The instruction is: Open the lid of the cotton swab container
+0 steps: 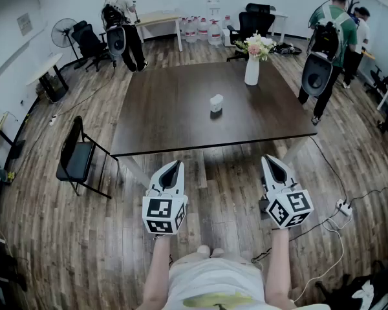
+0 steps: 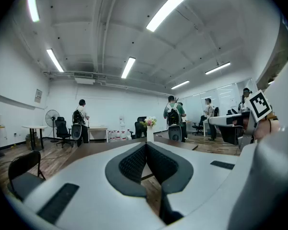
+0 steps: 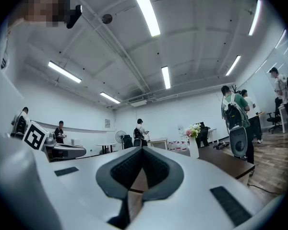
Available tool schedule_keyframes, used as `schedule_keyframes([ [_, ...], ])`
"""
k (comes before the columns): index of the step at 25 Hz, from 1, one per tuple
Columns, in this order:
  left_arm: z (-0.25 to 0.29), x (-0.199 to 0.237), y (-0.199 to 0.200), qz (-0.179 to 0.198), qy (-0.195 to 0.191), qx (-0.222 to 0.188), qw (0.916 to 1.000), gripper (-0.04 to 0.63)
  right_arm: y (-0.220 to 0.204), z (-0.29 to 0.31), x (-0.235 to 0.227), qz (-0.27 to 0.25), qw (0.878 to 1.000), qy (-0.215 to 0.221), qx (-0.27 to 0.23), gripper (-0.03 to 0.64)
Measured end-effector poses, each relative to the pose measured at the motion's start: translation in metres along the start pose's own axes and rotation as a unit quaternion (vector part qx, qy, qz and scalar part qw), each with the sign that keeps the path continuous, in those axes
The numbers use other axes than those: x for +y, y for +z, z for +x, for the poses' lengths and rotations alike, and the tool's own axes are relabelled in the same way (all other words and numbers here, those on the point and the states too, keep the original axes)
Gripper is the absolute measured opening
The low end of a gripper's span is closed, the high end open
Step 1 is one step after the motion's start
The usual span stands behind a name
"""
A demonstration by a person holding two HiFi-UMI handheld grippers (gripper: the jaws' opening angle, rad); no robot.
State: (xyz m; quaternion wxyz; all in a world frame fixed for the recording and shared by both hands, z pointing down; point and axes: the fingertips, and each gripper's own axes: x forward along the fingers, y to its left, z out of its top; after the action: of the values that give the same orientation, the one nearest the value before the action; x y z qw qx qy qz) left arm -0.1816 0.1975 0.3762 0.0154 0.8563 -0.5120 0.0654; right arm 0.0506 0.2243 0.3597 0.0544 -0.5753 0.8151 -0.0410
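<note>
The cotton swab container (image 1: 216, 103), small and white with its lid on, stands near the middle of the dark brown table (image 1: 168, 108). My left gripper (image 1: 175, 165) and right gripper (image 1: 269, 159) hover side by side over the floor in front of the table's near edge, well short of the container. Both are shut with nothing between their jaws. In the left gripper view the shut gripper (image 2: 146, 144) points toward the table; the right gripper (image 3: 142, 149) does the same in the right gripper view. The container is hidden behind the jaws in both gripper views.
A white vase with flowers (image 1: 253, 66) stands at the table's far right. A black chair (image 1: 76, 155) sits left of the table. People with backpacks stand at the far left (image 1: 121, 19) and the far right (image 1: 330, 41). Cables and a power strip (image 1: 343, 207) lie on the wood floor at the right.
</note>
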Motion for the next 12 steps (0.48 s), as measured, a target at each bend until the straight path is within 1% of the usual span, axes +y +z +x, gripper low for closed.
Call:
schedule_keyframes([
  [12, 0.0041, -0.0106, 0.0004, 0.001, 0.001, 0.002, 1.0000, 0.025, 0.0031, -0.0066, -0.0096, 0.005, 1.000, -0.002, -0.005, 0.021],
])
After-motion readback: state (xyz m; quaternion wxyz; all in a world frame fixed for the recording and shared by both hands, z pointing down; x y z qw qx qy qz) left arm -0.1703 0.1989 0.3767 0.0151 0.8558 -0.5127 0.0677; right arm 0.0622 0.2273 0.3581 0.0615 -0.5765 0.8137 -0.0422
